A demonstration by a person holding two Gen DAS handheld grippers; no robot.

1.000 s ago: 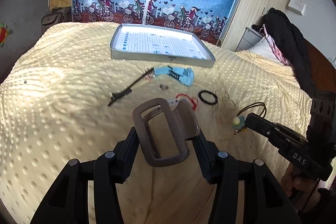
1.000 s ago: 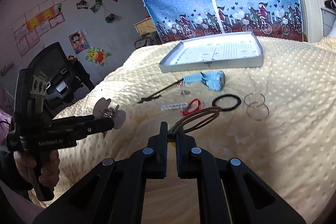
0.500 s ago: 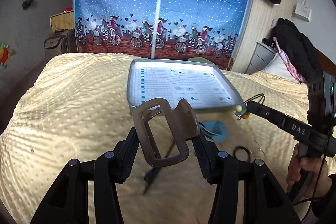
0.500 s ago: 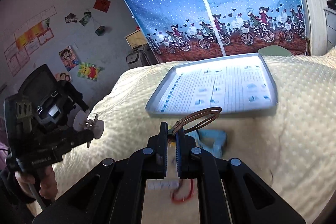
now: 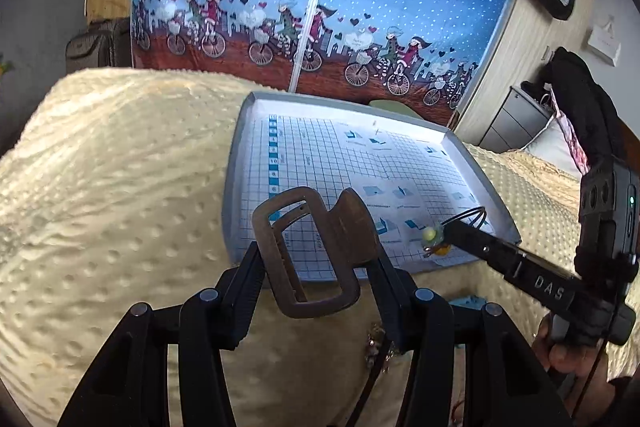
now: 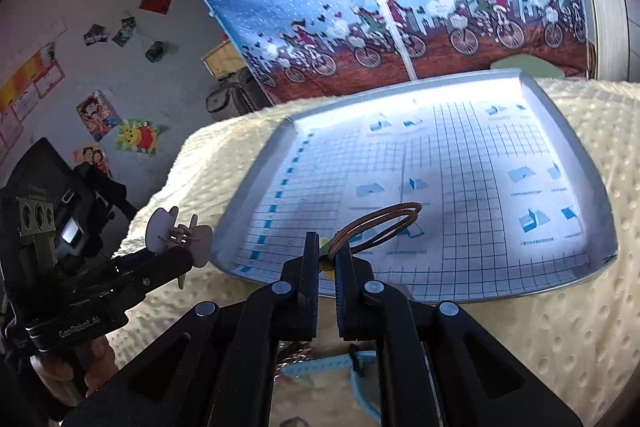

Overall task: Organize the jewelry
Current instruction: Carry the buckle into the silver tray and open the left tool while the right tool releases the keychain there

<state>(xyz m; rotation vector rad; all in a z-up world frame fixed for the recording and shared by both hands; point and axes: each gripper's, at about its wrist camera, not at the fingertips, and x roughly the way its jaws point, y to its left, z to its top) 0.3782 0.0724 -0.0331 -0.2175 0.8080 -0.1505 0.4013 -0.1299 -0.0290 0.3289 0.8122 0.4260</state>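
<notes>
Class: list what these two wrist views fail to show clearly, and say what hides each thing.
- Blue strap, right wrist view: mostly behind the right gripper.
- Sparkly piece, left wrist view: half behind the left gripper, unidentifiable.
- Tray print, both views: too small to read.

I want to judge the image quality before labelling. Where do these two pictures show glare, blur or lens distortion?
Left wrist view: the blanket at left is smeared by motion blur, the claw clip is sharp, and the edges curve from the fisheye. Right wrist view: the far end of the tray is washed out by glare, while the hair tie is sharp.
</notes>
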